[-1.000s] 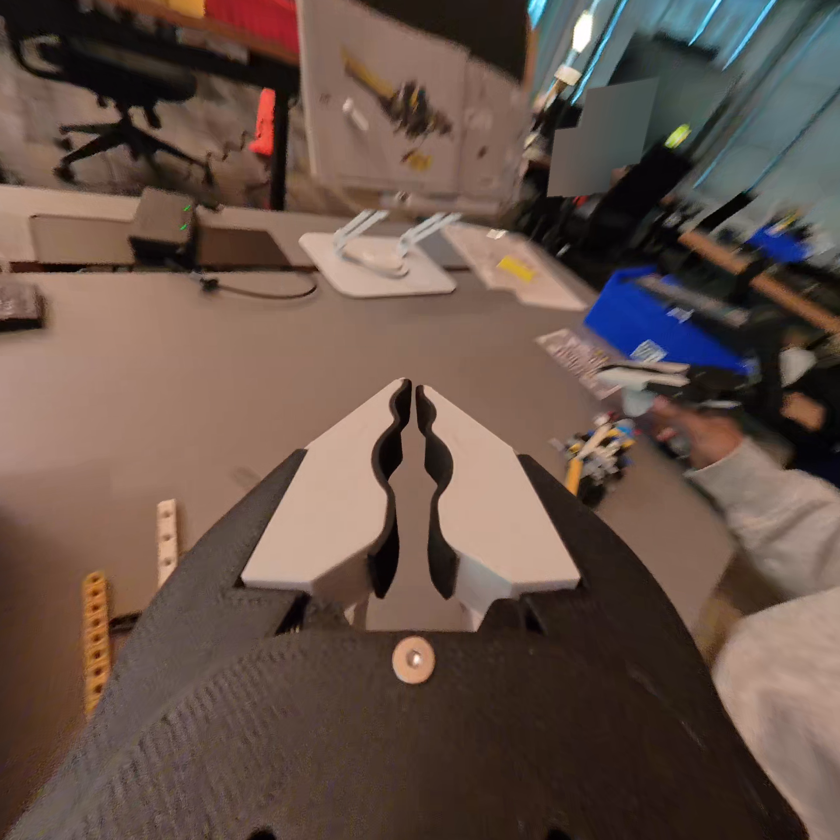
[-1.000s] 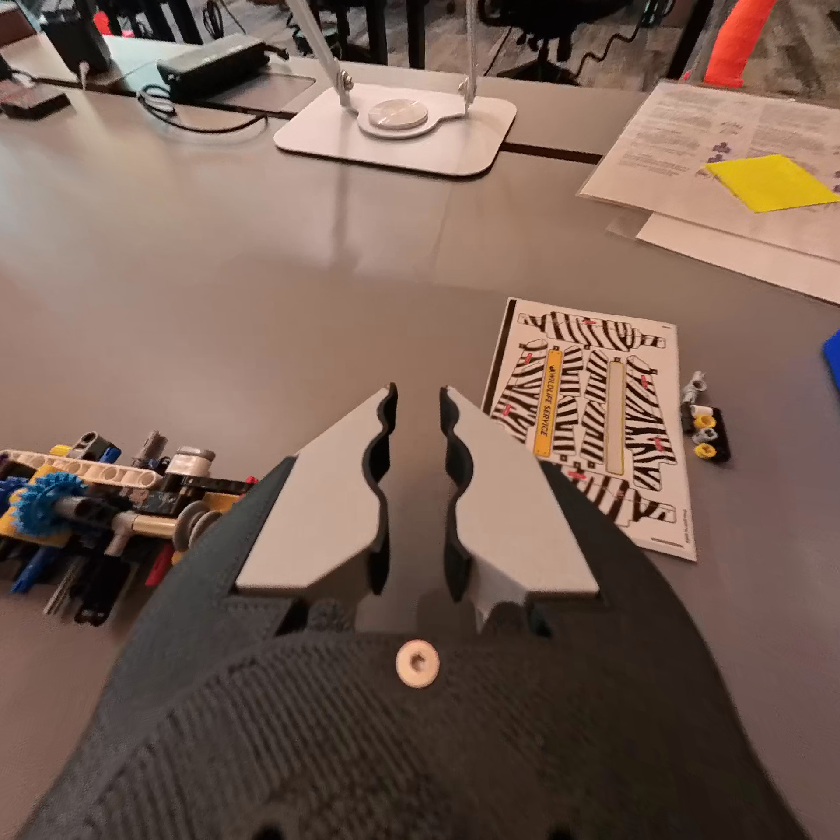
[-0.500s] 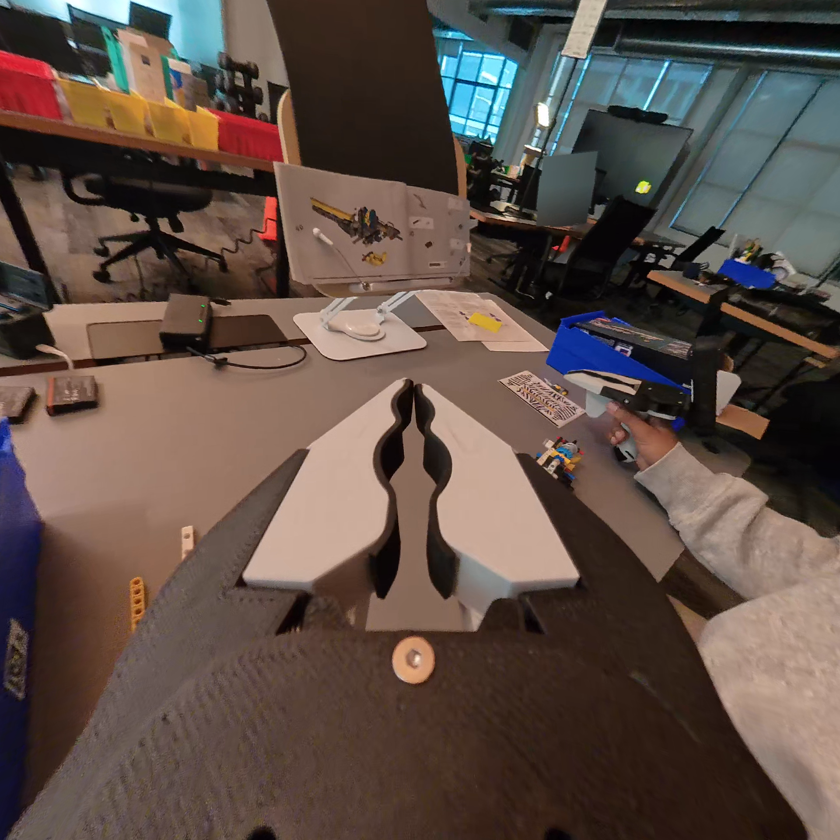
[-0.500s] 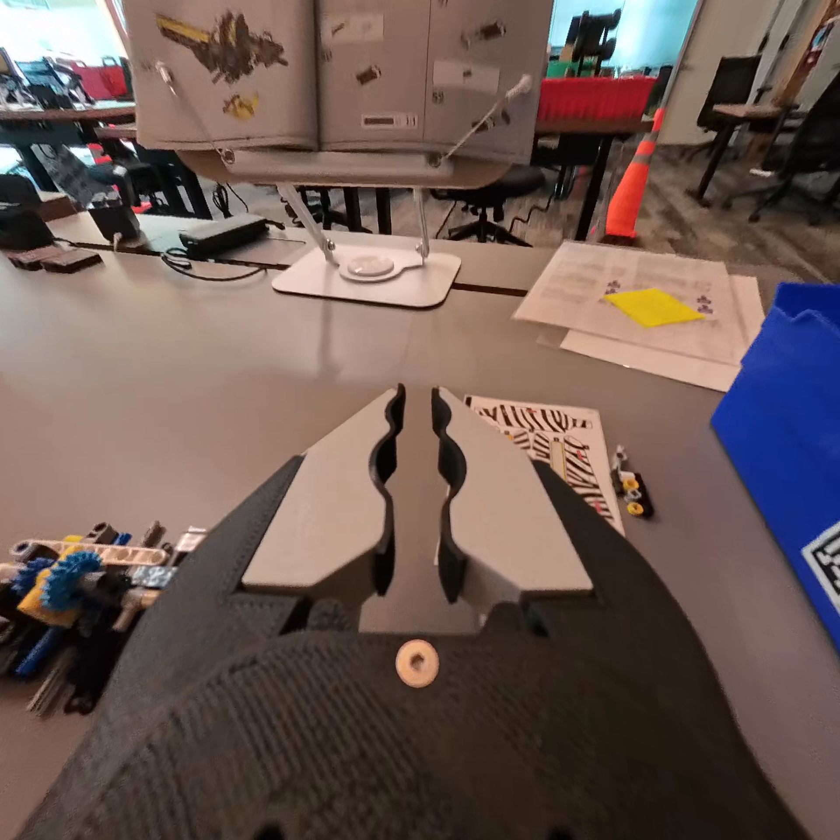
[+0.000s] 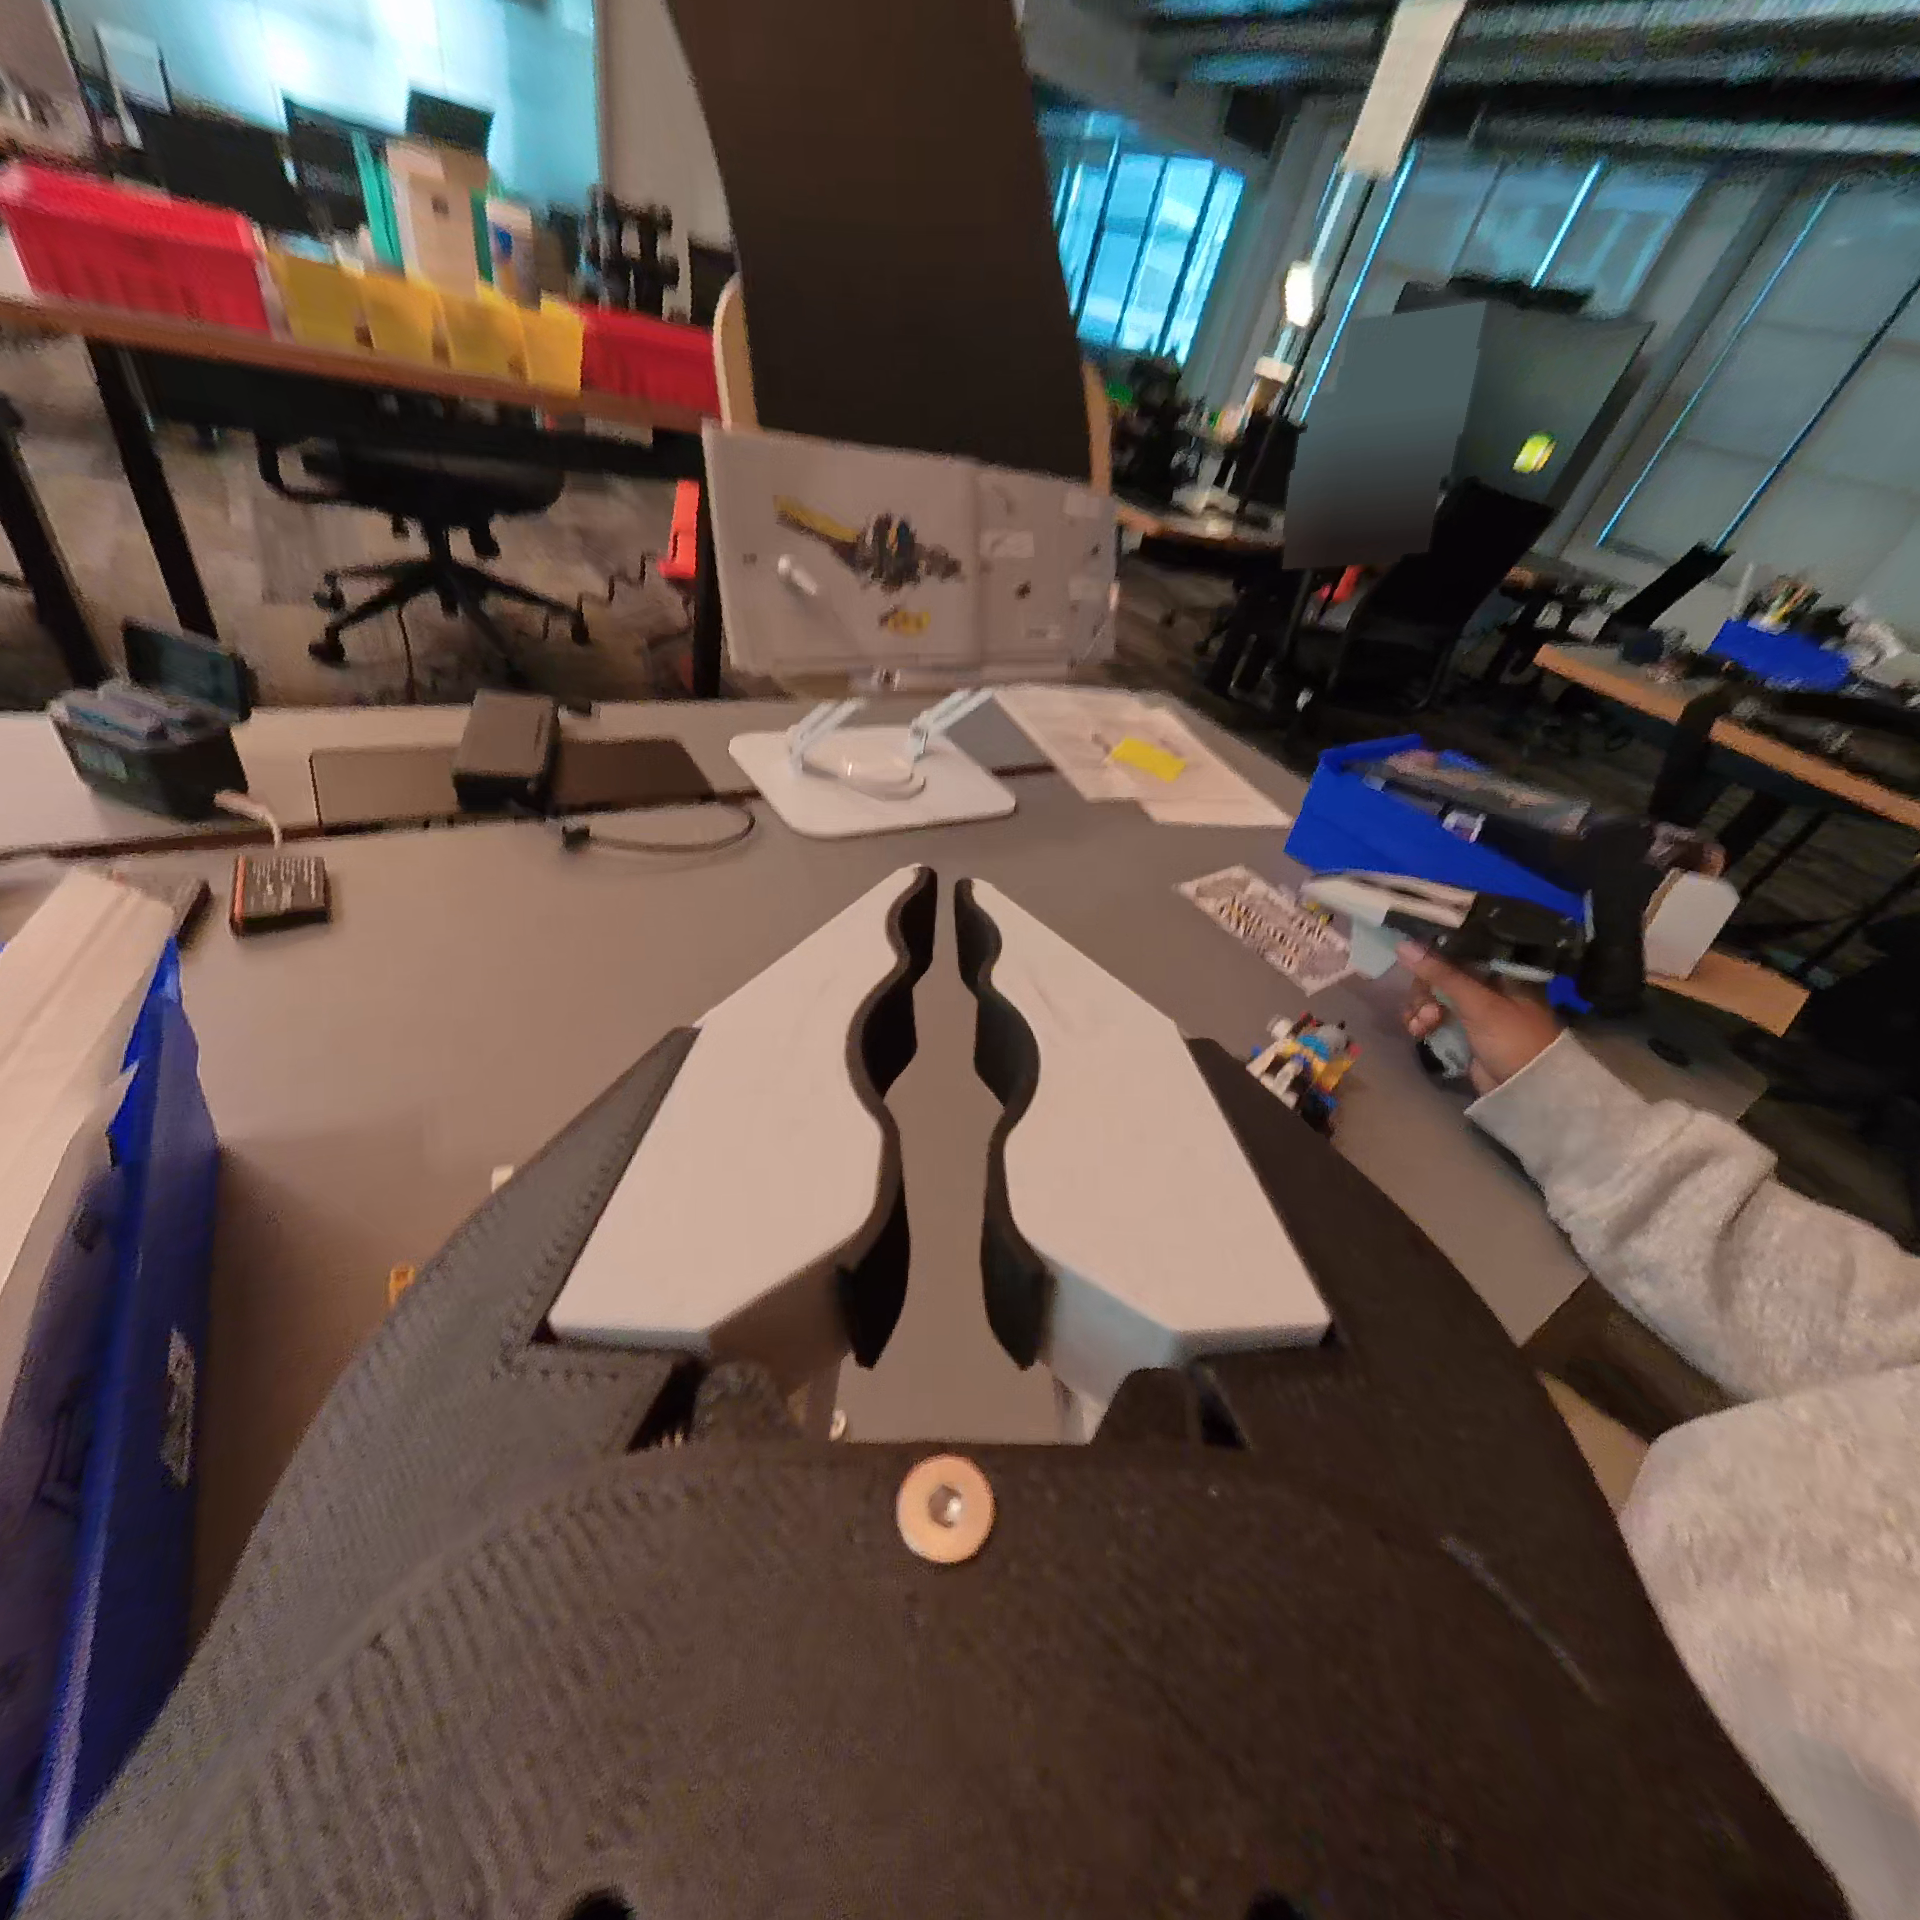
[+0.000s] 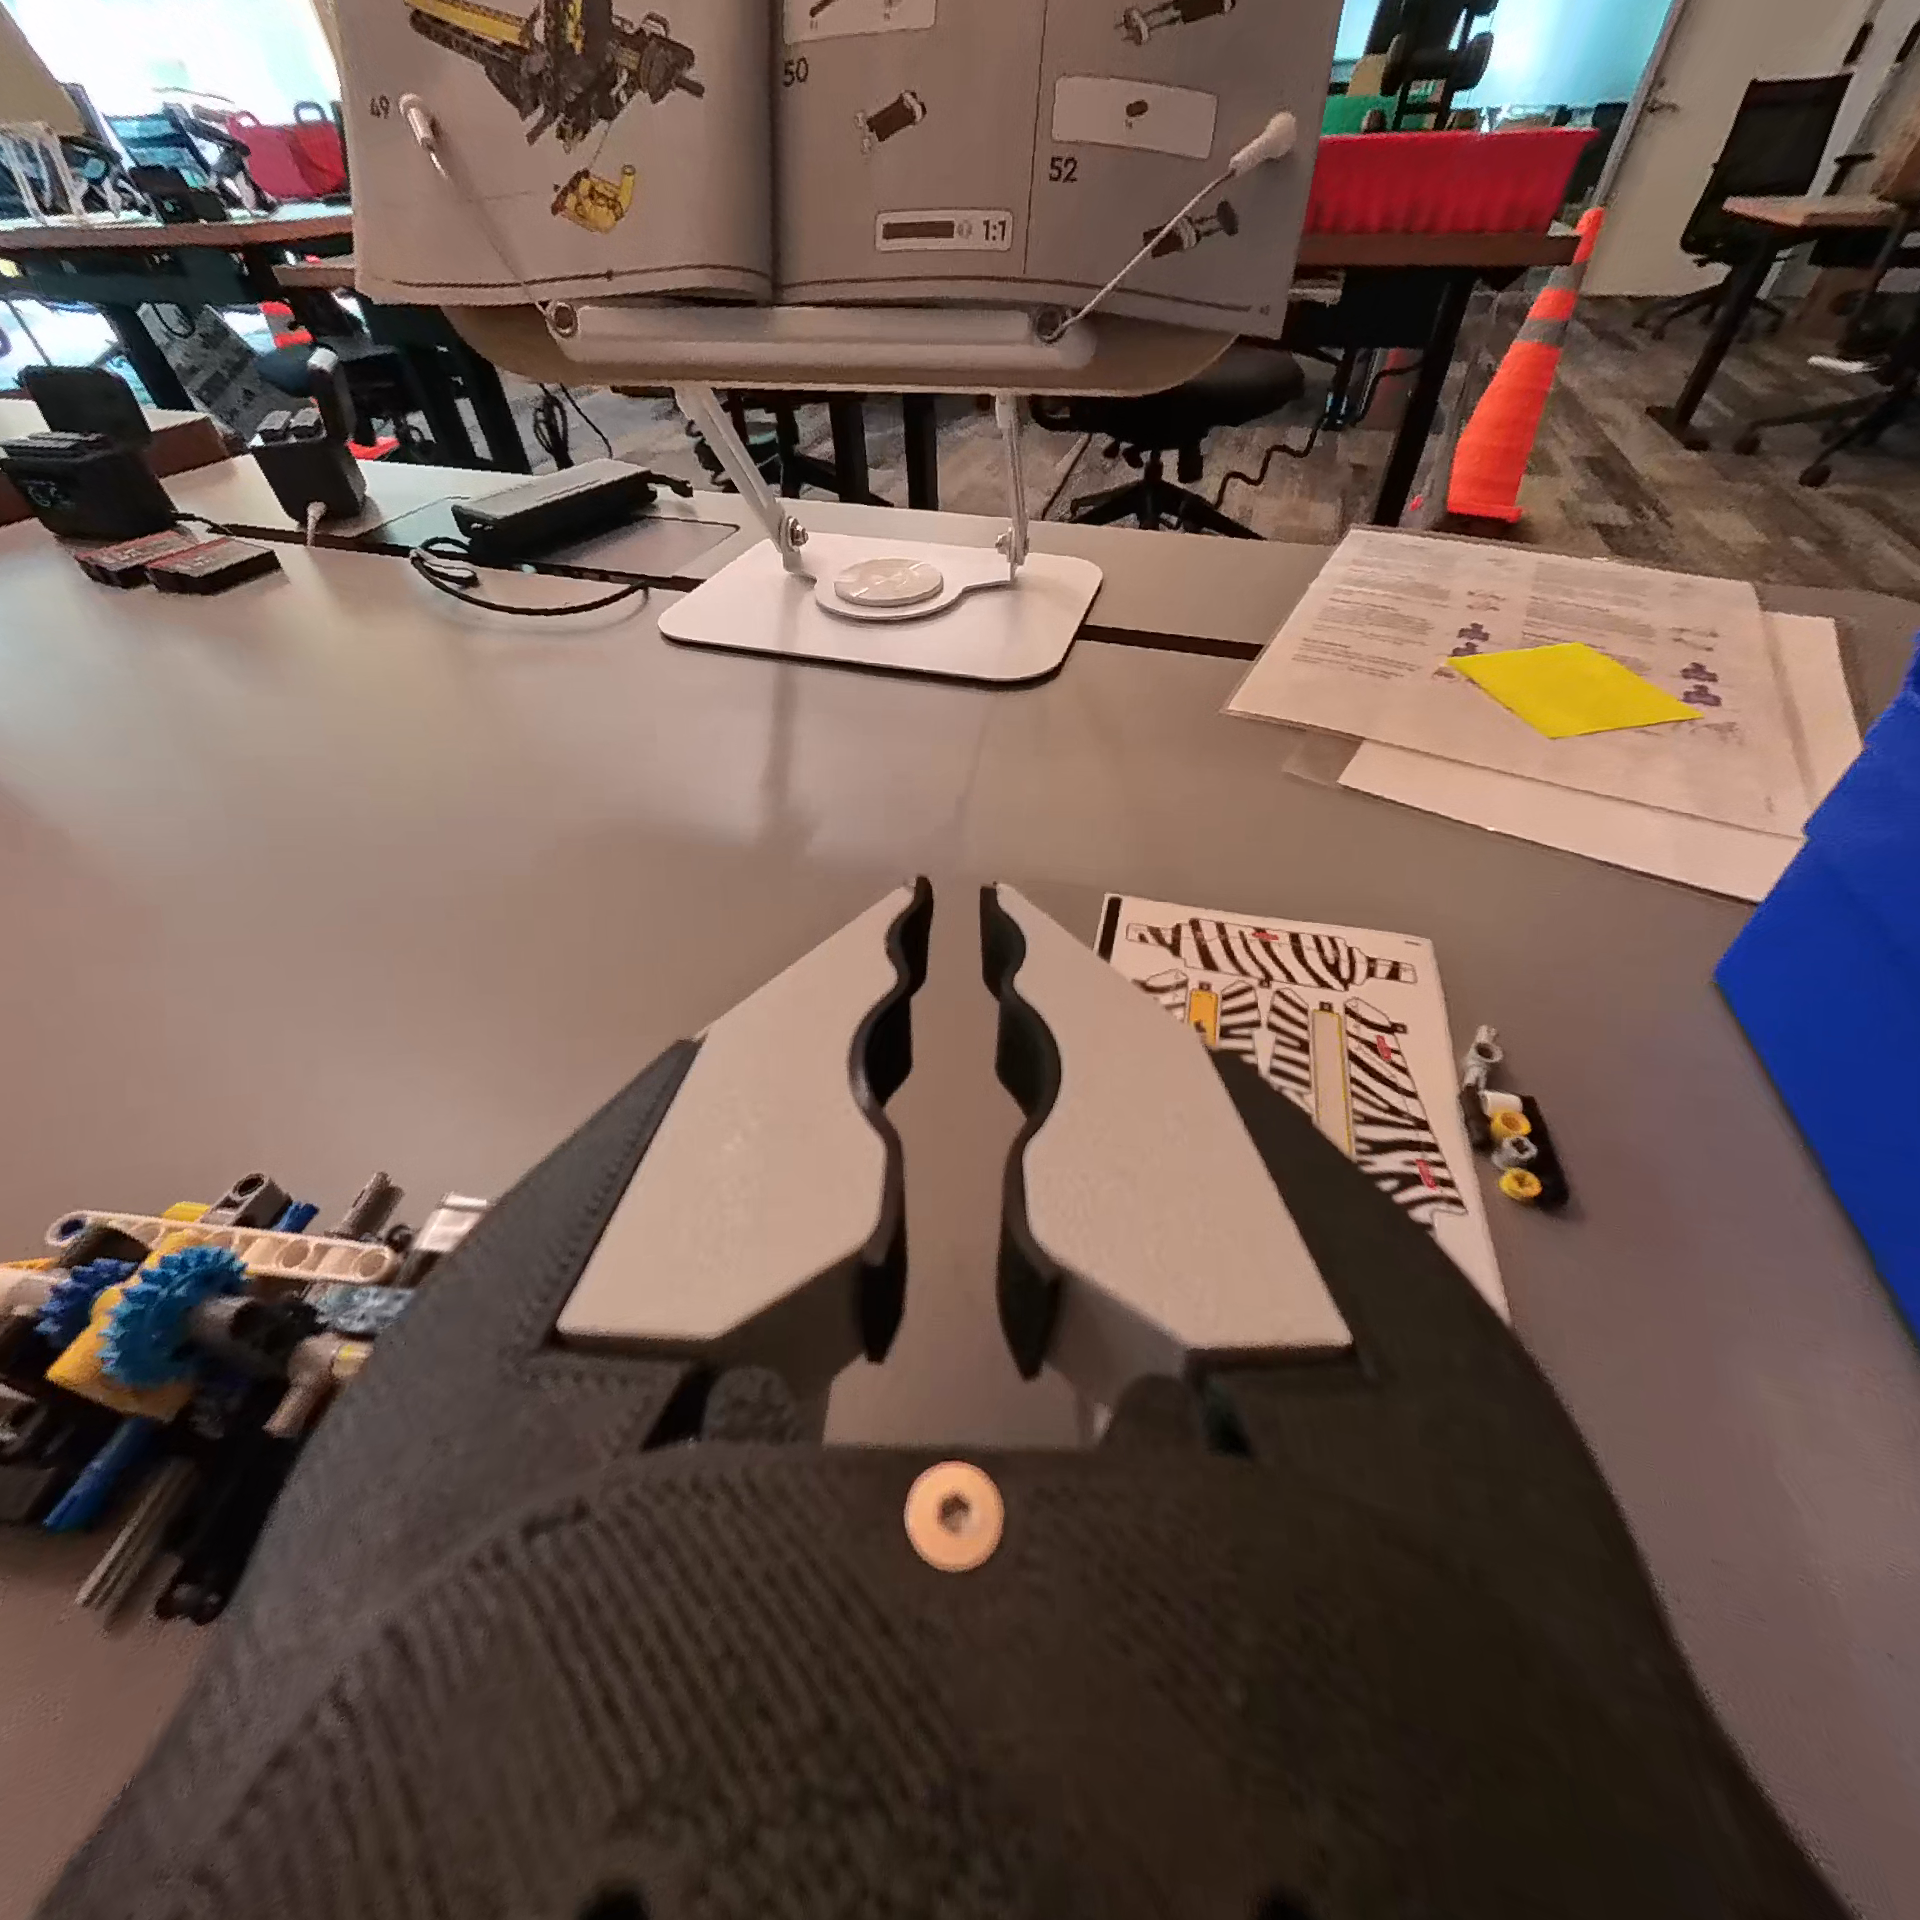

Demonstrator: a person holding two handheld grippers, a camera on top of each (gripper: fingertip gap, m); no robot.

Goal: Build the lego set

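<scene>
The partly built lego model, with blue gears and a white beam, lies on the grey table at the left of the right wrist view. It also shows small in the left wrist view. My right gripper hovers above the table to the right of the model, shut and empty. A few small loose parts lie beside a zebra-striped sticker sheet. My left gripper is shut and empty, held high over the table's left side. The right gripper shows far right there, held by a hand.
An open instruction book sits on a white stand at the back. Papers with a yellow note lie at the back right. A blue bin stands at the right, and another blue bin at the left. The open instruction book lies some 30 cm from my right tips, 50 cm from my left tips.
Both grippers have lifted and tilted up from the table. The right gripper's fingers have closed from a wider gap to a narrow slit. The left stays shut.
</scene>
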